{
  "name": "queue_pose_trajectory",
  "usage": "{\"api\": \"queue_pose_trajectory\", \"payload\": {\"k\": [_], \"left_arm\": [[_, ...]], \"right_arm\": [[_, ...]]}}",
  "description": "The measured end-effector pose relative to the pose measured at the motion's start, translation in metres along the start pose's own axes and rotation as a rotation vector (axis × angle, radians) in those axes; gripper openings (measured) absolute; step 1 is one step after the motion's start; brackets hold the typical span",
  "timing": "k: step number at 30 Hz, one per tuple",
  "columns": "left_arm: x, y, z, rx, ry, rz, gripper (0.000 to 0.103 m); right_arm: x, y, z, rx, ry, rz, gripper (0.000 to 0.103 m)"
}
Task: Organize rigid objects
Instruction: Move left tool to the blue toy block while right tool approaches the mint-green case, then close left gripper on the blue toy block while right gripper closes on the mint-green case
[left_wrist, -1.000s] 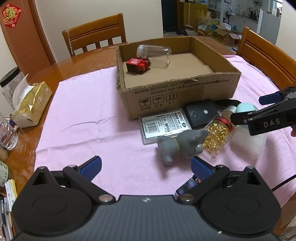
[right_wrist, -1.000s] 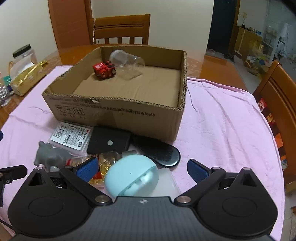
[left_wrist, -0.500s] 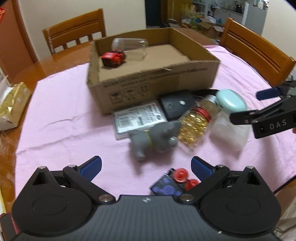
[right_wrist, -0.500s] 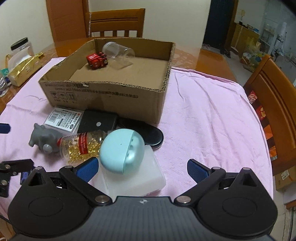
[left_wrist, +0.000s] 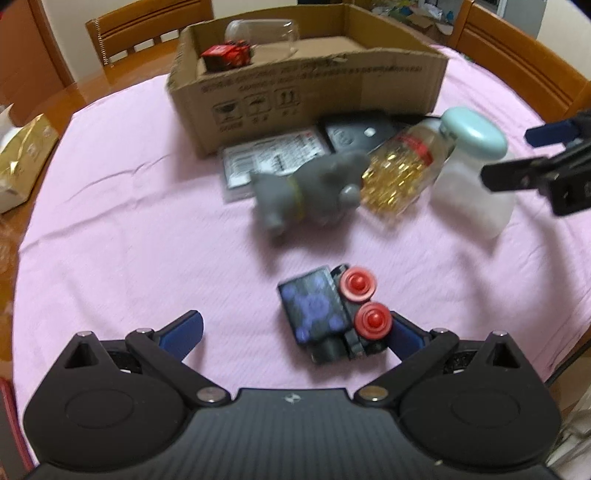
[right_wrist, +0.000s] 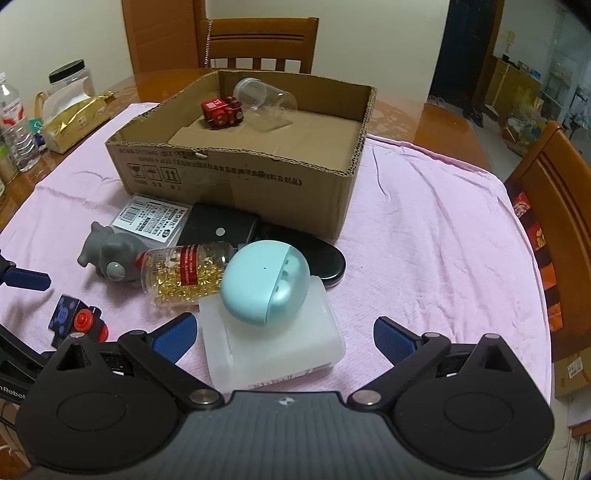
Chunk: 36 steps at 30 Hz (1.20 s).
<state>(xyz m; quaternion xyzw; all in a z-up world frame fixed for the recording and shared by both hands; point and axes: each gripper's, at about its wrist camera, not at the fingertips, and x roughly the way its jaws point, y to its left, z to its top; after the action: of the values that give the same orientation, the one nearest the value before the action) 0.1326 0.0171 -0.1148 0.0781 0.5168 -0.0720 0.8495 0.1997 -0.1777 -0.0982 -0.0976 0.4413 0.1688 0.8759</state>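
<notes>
Fingers (left_wrist: 184, 328) of the left gripper (left_wrist: 295, 334) are spread wide, pulling back toward six o'clock — the small toy truck (left_wrist: 328, 310) is now sliding between them. The right gripper (right_wrist: 282, 338), also released, is straddling the white container (right_wrist: 273, 343); the cardboard box (right_wrist: 236, 173) is waiting at twelve o'clock.

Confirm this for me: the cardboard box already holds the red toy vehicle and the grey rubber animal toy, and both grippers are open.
One error: the grey rubber animal toy lies on the pink cloth outside the cardboard box. With the red toy vehicle inside is a clear plastic jar, per the right wrist view. Left gripper and right gripper are open.
</notes>
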Motion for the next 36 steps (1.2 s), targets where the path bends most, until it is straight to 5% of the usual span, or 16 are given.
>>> {"api": "queue_pose_trajectory", "payload": {"k": [2, 7, 12, 17, 31, 36], "left_arm": [[-0.002, 0.004, -0.004, -0.012, -0.007, 0.012, 0.101], [-0.009, 0.0, -0.005, -0.047, -0.028, -0.044, 0.065], [-0.007, -0.009, -0.003, -0.04, -0.053, -0.041, 0.051], [-0.006, -0.004, 0.0, -0.046, -0.059, -0.043, 0.05], [-0.003, 0.005, 0.004, -0.051, -0.062, -0.05, 0.05], [-0.002, 0.005, 0.006, -0.048, -0.061, -0.048, 0.05]], "right_arm": [[-0.001, 0.001, 0.0, -0.008, -0.002, 0.003, 0.103], [-0.003, 0.005, 0.002, -0.022, -0.015, 0.015, 0.103], [-0.004, 0.009, 0.005, -0.025, -0.024, 0.027, 0.103], [-0.001, 0.013, 0.01, -0.029, -0.034, 0.042, 0.1], [0.012, 0.015, 0.02, -0.036, -0.03, 0.019, 0.06], [0.014, 0.016, 0.022, -0.052, -0.027, 0.019, 0.061]]}}
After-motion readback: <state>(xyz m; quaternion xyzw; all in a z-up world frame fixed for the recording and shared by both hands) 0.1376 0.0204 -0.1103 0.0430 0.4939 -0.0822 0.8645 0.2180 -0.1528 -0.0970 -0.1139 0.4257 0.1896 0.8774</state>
